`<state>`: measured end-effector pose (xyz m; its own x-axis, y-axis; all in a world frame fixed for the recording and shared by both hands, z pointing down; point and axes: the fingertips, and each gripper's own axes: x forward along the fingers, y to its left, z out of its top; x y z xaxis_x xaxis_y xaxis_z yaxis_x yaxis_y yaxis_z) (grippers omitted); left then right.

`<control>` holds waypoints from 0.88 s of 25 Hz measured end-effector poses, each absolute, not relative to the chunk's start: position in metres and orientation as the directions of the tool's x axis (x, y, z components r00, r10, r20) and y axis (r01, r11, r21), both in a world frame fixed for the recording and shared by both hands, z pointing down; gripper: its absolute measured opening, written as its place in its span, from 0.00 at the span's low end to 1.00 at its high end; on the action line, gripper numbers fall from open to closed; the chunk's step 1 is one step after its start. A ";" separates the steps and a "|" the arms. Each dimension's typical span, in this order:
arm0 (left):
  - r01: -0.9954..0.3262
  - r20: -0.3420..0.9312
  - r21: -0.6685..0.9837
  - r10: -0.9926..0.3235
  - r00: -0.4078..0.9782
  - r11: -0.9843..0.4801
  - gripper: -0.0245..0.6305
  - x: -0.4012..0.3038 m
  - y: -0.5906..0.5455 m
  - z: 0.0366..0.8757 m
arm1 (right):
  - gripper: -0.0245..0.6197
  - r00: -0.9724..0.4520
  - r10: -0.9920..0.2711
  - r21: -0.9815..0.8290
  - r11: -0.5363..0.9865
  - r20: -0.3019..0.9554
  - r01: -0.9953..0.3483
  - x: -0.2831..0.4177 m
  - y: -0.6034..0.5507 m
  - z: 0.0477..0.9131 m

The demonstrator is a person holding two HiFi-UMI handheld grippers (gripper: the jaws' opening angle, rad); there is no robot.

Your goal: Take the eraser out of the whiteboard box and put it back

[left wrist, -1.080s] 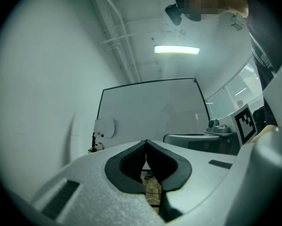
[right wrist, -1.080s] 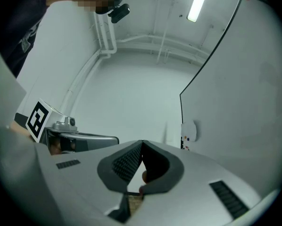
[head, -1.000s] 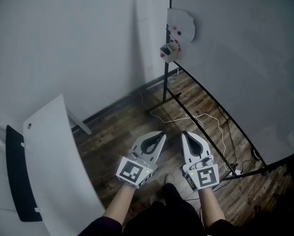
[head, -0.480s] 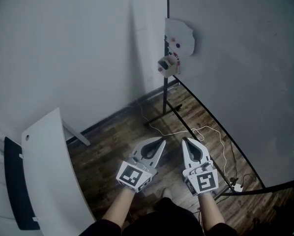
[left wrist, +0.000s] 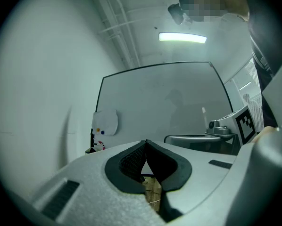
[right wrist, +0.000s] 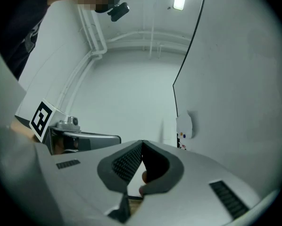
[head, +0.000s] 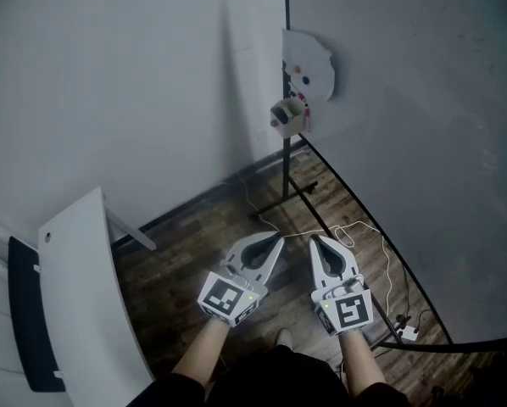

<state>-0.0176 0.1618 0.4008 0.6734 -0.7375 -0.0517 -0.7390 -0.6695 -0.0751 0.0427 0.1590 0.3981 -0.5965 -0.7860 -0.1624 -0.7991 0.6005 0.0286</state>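
Observation:
A small whiteboard box [head: 289, 115] hangs on the left edge of the whiteboard [head: 406, 125], under a white sheet [head: 309, 62] with coloured magnets. What it holds is too small to tell. My left gripper [head: 279, 237] and right gripper [head: 314, 239] are held side by side over the wooden floor, well short of the box, and both point towards it. Both are shut with nothing between the jaws. In the left gripper view the box [left wrist: 95, 147] lies far off beyond the closed left gripper [left wrist: 146, 142]. In the right gripper view the right gripper [right wrist: 142, 143] is closed too, with the sheet [right wrist: 184, 126] beyond it.
The whiteboard's black stand [head: 285, 172] rests on the wooden floor, with white cables [head: 347, 227] and a power strip [head: 406, 332] along its base. A white curved panel [head: 84, 295] and a black chair back [head: 29, 312] stand at the left. A plain wall [head: 135, 83] is ahead.
The view has advanced towards the whiteboard, so the box sits lower and nearer in the head view. Both grippers came along side by side and stayed shut.

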 end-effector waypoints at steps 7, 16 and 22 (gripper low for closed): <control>-0.746 -0.038 -0.069 -0.746 0.665 -0.662 0.05 -0.013 0.133 0.407 | 0.04 -0.606 -0.781 0.010 0.612 -0.154 -0.791 0.046 0.130 0.406; -0.738 -0.016 -0.055 -0.739 0.674 -0.672 0.05 -0.024 0.069 0.421 | 0.04 -0.591 -0.795 -0.010 0.597 -0.137 -0.802 0.039 0.069 0.420; -0.727 -0.009 -0.049 -0.728 0.686 -0.685 0.05 -0.033 0.017 0.424 | 0.04 -0.578 -0.806 -0.017 0.585 -0.127 -0.811 0.028 0.022 0.425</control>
